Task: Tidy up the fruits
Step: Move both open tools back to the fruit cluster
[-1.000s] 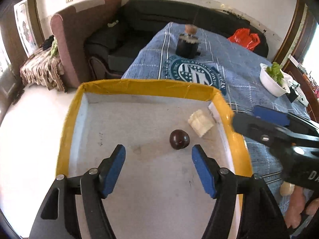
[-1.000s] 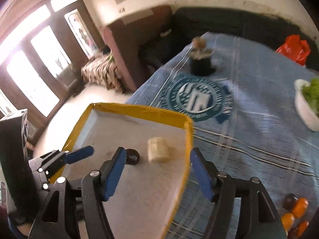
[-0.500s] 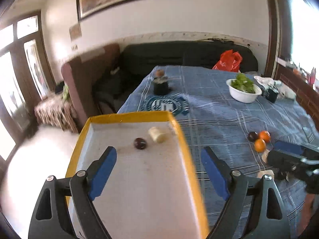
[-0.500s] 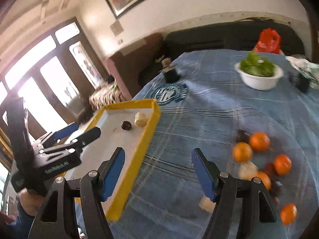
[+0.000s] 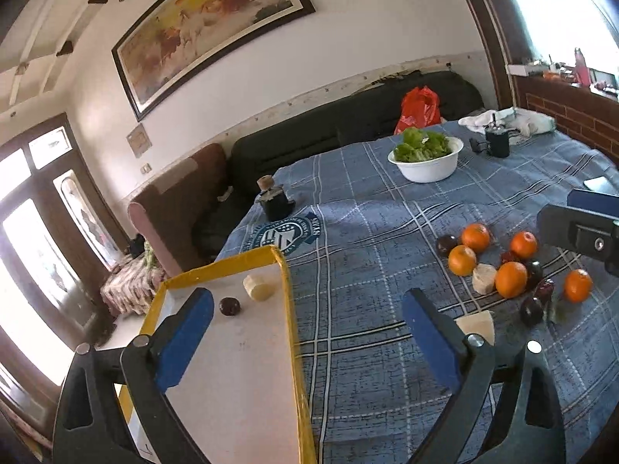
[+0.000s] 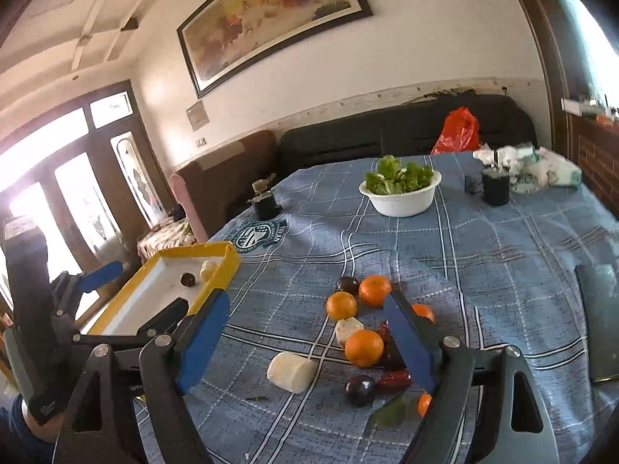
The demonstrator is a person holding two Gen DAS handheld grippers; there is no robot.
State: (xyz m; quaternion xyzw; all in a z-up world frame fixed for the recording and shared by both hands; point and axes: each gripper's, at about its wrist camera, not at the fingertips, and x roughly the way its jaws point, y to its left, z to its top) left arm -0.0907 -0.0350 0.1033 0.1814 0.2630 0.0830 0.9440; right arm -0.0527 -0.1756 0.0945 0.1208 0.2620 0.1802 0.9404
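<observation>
Across the left wrist view, the left tool [image 5: 307, 334] hangs released and empty, its jaws having just been opening with nothing between them. Its blue pads straddle the right wall of the yellow-rimmed tray [image 5: 288, 309], lower left of the frame, which already holds a dark plum [image 5: 229, 306] and a pale banana piece [image 5: 261, 287]. The loose fruits lie to the right of centre on the blue checked tabletop [image 5: 367, 232]: oranges [image 5: 511, 279], dark plums and a second pale piece [image 5: 479, 326] just beyond the right pad.

Across the right wrist view, the right tool [image 6: 305, 334] is likewise released and empty, its jaws having just been opening. The pile sits directly ahead between its pads: an orange [image 6: 364, 347] near centre and a pale cylinder [image 6: 291, 372] lying on its side lower centre, its long axis running left to right. The tray is off to the left, by the left tool.

My judgement: the right hand is nearer the pile and better lined up for the next pick.
</observation>
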